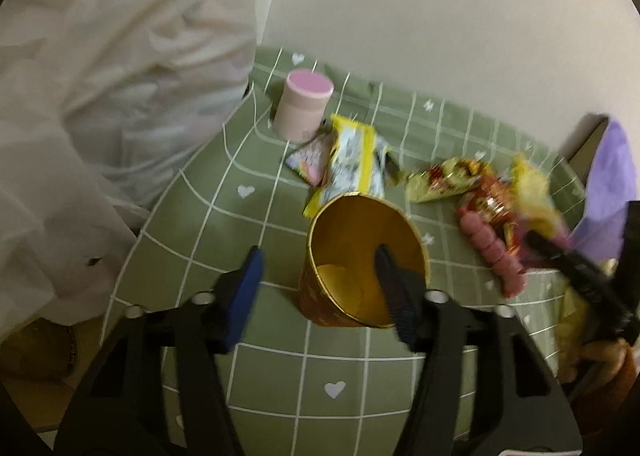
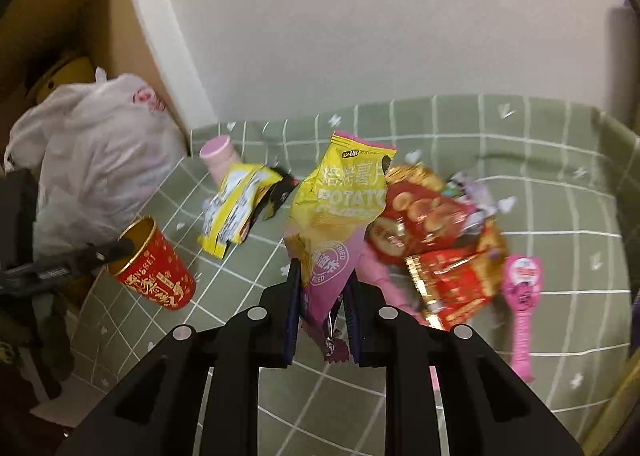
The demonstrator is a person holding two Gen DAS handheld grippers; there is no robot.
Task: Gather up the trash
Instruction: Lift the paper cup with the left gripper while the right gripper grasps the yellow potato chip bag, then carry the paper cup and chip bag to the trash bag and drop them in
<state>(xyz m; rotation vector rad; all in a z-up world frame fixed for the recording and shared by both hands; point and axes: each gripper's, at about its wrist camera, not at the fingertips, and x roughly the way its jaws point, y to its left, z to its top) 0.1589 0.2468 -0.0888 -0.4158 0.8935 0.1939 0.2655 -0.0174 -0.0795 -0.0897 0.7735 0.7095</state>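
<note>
The right gripper (image 2: 322,292) is clamped on the lower end of a yellow-and-pink potato chip bag (image 2: 340,216), which stands up between its pads above the green checked tablecloth (image 2: 560,184). The left gripper (image 1: 318,280) has its jaws part-way apart astride the wall of a red paper cup (image 2: 154,268): one finger (image 1: 390,288) is inside the gold-lined mouth, the other outside, with a gap showing, so the cup does not look pinched. The cup leans near the table's left edge, beside a white plastic bag (image 2: 100,160) that hangs past that edge. The step in hand appears to be picking up two pieces of trash at once. Next, the left jaws would need to close on the cup rim, and both items go toward the white bag. More wrappers (image 2: 436,232) and a pink tube (image 1: 302,104) wait toward the far edge.
</note>
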